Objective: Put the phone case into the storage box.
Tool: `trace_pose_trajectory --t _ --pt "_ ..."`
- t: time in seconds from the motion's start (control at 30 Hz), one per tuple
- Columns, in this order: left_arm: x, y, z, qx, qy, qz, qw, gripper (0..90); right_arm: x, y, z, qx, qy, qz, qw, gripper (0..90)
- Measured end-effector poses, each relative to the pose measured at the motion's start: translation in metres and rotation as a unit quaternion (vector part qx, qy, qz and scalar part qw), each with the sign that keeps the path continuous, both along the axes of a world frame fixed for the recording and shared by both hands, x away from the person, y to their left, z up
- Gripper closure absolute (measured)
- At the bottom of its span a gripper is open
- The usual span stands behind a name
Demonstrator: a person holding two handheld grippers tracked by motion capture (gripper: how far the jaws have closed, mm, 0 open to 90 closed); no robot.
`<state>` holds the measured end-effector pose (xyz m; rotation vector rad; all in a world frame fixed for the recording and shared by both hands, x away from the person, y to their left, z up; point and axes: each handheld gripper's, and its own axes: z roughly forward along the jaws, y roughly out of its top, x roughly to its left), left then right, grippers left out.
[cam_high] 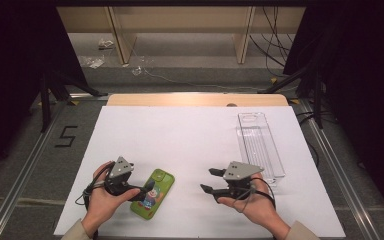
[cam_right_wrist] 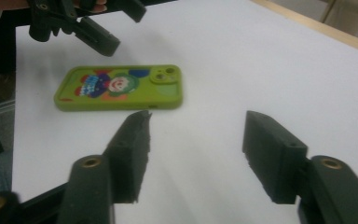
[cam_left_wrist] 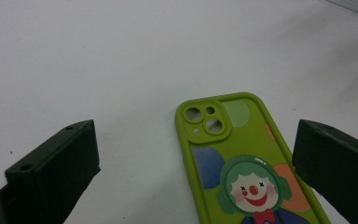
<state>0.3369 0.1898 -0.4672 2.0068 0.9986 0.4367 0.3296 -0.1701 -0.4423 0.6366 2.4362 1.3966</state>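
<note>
Left gripper (cam_high: 142,190): held in the person's left hand (cam_high: 102,197) at the near left of the white table sheet (cam_high: 180,135); jaws spread wide, poised over the phone case, gripping nothing.

Phone case (cam_high: 153,193): green, clown print, lying flat on the sheet just right of that gripper. The left gripper view shows its camera cut-outs (cam_left_wrist: 205,119) and the clown face between the two jaws, detail too small to read from above.

Right gripper (cam_high: 211,180): in the right hand (cam_high: 255,205), near centre-right, jaws apart and empty, pointing toward the case; its own view shows the case (cam_right_wrist: 119,87) side-on, well apart.

Clear tray (cam_high: 260,145): long, transparent, at far right in the high view
</note>
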Motion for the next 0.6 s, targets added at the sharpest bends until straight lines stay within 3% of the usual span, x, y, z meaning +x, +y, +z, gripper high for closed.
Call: trace_pose_trajectory --t 0.1,0.23,0.6 --pt "-0.001 0.000 0.000 -0.002 0.003 0.003 1.0000 0.0 -0.004 -0.022 -0.001 0.012 -0.005 -0.005 0.9999 27.8" --pt "-0.001 0.001 0.000 -0.001 0.004 0.004 1.0000 0.0 -0.008 -0.038 -0.005 0.025 -0.012 -0.004 0.9996 22.1" --pt "-0.003 0.000 0.000 0.002 0.008 0.002 1.0000 0.0 -0.015 -0.062 -0.007 0.053 -0.030 -0.012 0.9981 17.5"
